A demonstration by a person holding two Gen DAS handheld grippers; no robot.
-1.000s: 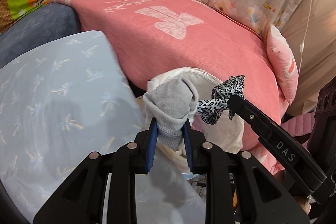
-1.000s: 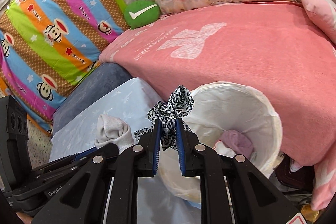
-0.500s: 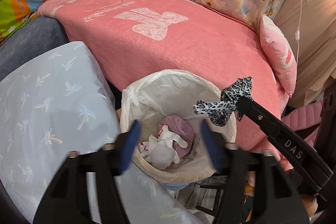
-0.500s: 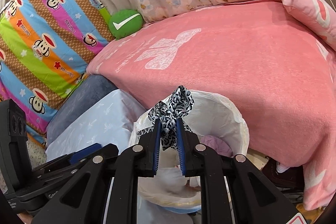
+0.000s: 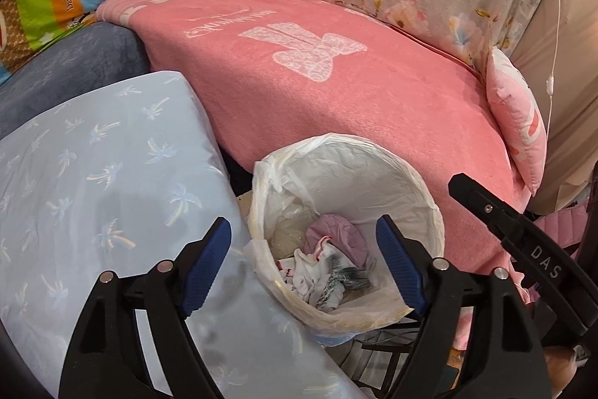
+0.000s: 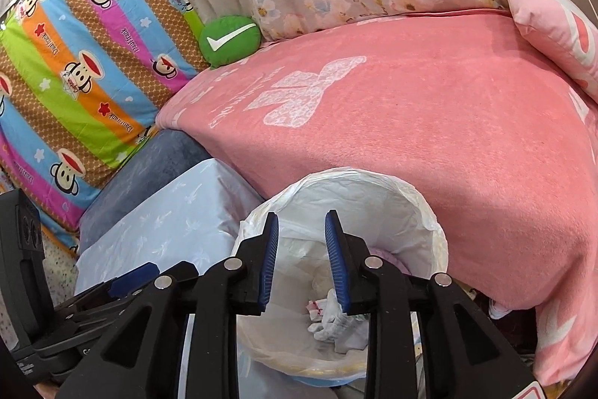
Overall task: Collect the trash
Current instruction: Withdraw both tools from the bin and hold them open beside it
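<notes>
both grippers hang over the trash bin (image 5: 422, 197), a round bin lined with a white plastic bag, wedged between the pink blanket (image 5: 336, 92) at its 12 o'clock and the pale blue palm-print cushion (image 5: 93, 182) at its 9 o'clock. the left gripper (image 5: 303, 262) has its blue-padded fingers spread wide apart and empty. the right gripper (image 6: 302, 262) has its fingers parted too, more narrowly, with nothing between them. down in the bin lies the trash (image 5: 329, 268): a crumpled white cloth, a mauve piece, and what looks like a black-and-white patterned scrap at the heap's 4 o'clock, though it is blurred. a green cushion (image 6: 230, 40) with a white tick sits at the blanket's 10 o'clock, against the striped monkey-print fabric (image 6: 82, 70).
</notes>
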